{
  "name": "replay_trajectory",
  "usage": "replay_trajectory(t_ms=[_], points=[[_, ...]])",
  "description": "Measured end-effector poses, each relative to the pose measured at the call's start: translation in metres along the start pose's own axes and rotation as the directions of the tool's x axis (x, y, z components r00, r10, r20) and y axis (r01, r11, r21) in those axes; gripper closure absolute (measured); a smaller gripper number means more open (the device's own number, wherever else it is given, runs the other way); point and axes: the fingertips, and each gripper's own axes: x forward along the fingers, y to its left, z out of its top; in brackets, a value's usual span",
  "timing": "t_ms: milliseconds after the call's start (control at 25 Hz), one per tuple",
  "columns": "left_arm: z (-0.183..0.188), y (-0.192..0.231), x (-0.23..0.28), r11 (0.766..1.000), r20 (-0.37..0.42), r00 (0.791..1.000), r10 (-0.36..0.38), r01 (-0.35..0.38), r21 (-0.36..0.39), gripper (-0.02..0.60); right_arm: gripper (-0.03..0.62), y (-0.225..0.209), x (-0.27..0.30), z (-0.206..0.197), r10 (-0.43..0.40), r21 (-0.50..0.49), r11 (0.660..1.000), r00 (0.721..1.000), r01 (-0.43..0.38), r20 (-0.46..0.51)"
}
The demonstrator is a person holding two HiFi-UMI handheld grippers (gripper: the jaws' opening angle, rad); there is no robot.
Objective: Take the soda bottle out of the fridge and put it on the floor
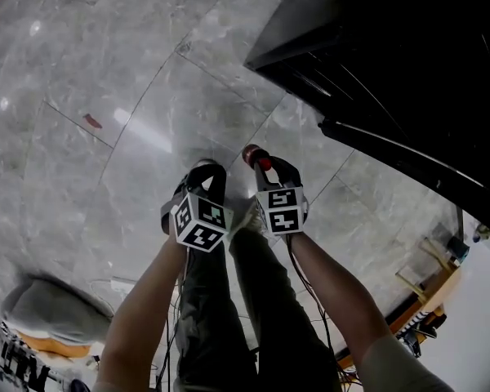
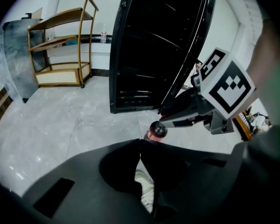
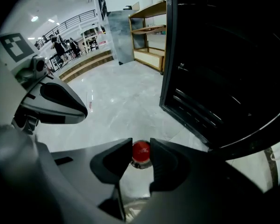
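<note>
From the head view, my left tool [image 1: 206,170] and right tool [image 1: 263,162] hung side by side above the grey stone floor [image 1: 106,80]. The right tool was pinching the soda bottle [image 1: 251,153] by its red-capped top. The black fridge [image 1: 376,64] filled the far right, its lower edge close beside the right tool. To the left and far off the floor lay open.

The left gripper view showed the left tool's [image 2: 140,146] jaws pressed together at the tips with nothing between them. Just past them stood the bottle's cap [image 2: 157,130], under the right tool's tip. A wooden shelf rack [image 2: 60,45] stood far left, well apart from the fridge.

The right gripper view showed the cap [image 3: 140,148] clamped between the right tool's [image 3: 141,156] jaws, outside the fridge. No view showed me whether the bottle's base touched the floor.
</note>
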Motion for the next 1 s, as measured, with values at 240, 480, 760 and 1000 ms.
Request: replay_trajectory(t_ms=[240,480,760,1000], points=[[-0.033,0.001,0.041,0.998,-0.089,0.996,-0.025,0.020,-0.053,0.575,0.497,-0.002,0.041,-0.035,0.025,-0.026,0.999,0.997,-0.027,-0.069],[-0.051,0.009,0.063,0.994,-0.152,0.988,-0.020,0.003,-0.109,0.575,0.496,-0.005,0.070,-0.061,0.021,-0.037,0.999,0.990,-0.026,-0.138],[-0.060,0.003,0.069,0.987,-0.175,0.983,-0.049,0.021,-0.158,0.575,0.494,0.001,0.080,-0.083,0.072,-0.001,0.997,0.976,-0.074,-0.205],[-0.059,-0.005,0.069,0.989,-0.181,0.981,-0.067,0.042,-0.140,0.575,0.500,0.009,0.077,-0.080,0.107,0.012,0.994,0.974,-0.107,-0.199]])
